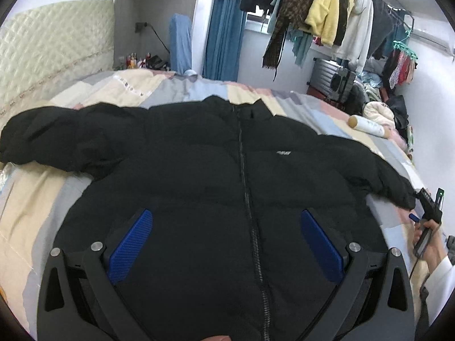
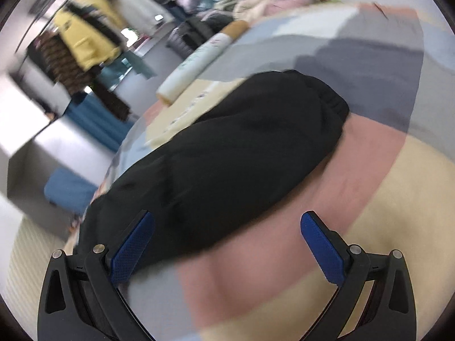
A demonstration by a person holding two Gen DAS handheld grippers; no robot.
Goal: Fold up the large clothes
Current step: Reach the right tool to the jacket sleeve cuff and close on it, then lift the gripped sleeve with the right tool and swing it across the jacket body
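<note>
A black puffer jacket [image 1: 199, 176] lies flat, zipped, front up on the bed, collar at the far side, both sleeves spread sideways. My left gripper [image 1: 226, 241] hovers open over the jacket's lower front, its blue pads either side of the zipper. My right gripper [image 2: 227, 244] is open above the jacket's right sleeve [image 2: 227, 153], whose cuff points to the upper right. That view is blurred. The right gripper also shows at the right edge of the left wrist view [image 1: 429, 210], by the sleeve cuff.
The bed has a patchwork cover [image 1: 42, 199] in cream, grey and pink. A cream roll-shaped bottle [image 1: 369, 126] lies on the bed's right side. A quilted headboard [image 1: 51, 45] stands at the left. Hanging clothes [image 1: 321, 11] and a suitcase [image 1: 332, 79] stand beyond.
</note>
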